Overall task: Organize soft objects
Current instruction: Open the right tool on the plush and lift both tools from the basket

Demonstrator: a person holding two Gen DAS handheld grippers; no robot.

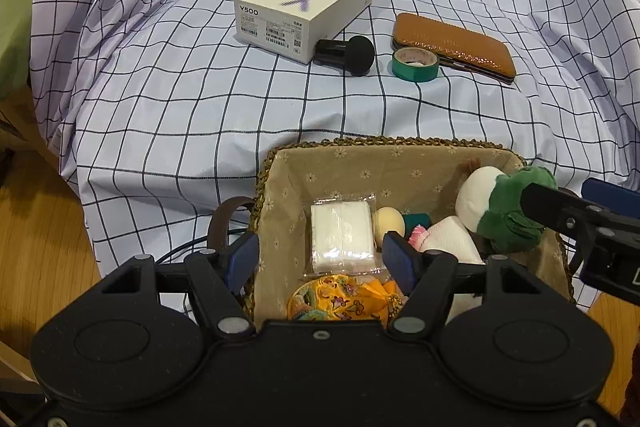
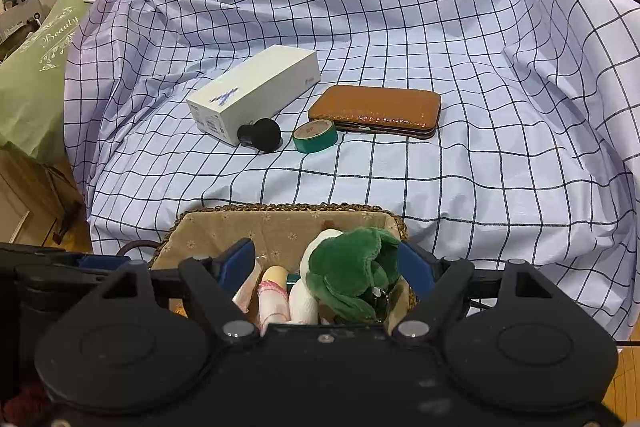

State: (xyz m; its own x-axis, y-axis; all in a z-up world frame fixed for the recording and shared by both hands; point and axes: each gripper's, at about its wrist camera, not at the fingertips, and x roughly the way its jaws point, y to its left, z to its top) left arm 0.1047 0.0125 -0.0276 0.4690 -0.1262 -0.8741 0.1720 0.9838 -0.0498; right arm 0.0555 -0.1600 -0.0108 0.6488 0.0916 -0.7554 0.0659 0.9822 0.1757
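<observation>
A woven basket [image 1: 276, 163] with a beige flowered lining sits at the near edge of the checked cloth. In it lie a wrapped tissue pack [image 1: 342, 231], a beige sponge egg [image 1: 388, 221], a rolled white cloth [image 1: 448, 235], a yellow embroidered pouch [image 1: 340, 301] and a green and white plush toy [image 2: 352, 271]. My left gripper [image 1: 320, 259] stands open astride the basket's left wall, above the tissue pack. My right gripper [image 2: 326, 267] is open over the basket's right side. The plush leans on its right finger [image 2: 418, 267] and is clear of the left one.
Farther back on the checked cloth [image 1: 200, 115] lie a white phone box [image 1: 308, 3], a black round-headed brush [image 1: 352, 53], a green tape roll [image 1: 416, 65] and a brown leather case [image 1: 456, 47]. A green cushion [image 2: 36, 79] is at the left. Wooden floor [image 1: 44, 227] lies below.
</observation>
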